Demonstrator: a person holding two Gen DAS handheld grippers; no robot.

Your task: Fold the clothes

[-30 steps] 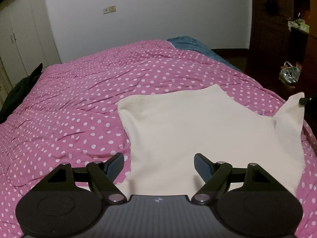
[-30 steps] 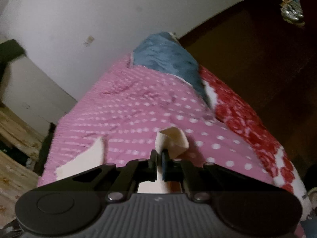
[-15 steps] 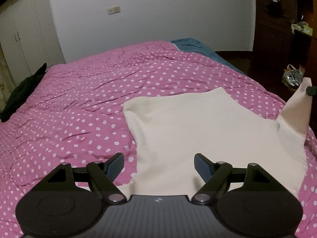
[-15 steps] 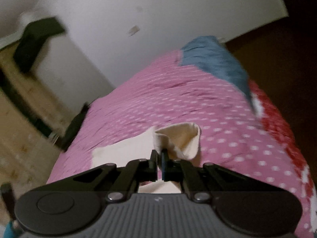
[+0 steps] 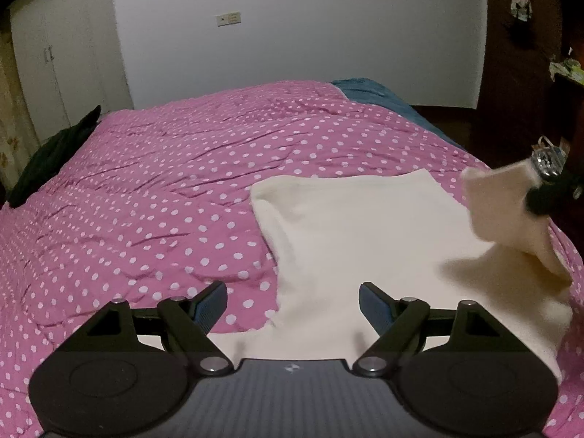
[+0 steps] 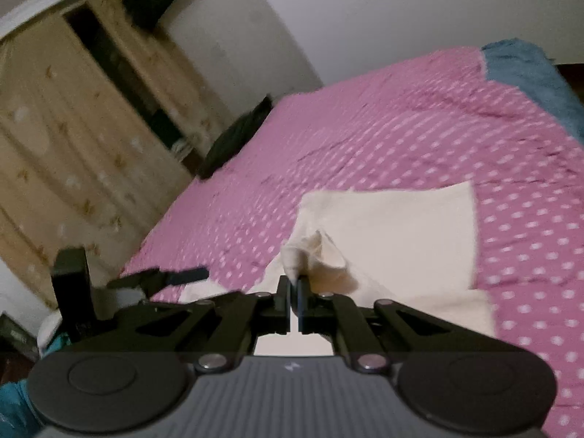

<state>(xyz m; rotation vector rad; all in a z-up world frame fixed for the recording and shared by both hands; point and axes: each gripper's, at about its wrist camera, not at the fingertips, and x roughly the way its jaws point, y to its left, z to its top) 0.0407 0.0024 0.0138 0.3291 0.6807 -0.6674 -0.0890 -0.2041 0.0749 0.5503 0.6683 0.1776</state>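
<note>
Right wrist: 1 cream garment, prob. a top, clamped by right tongs; left tongs apart.

Dim indoor light, source unseen, fisheye-bent edges with dark corners, right wrist view motion-blurred, details perhaps lost.

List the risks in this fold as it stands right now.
1. The right gripper pinches only a small bunched tip of the cream garment; it may slip free mid-swing.
2. The left gripper is open above the near edge, pinning nothing, so the whole garment could drag across the polka-dot bedspread.
3. The lifted flap is crumpled and may land creased.
</note>
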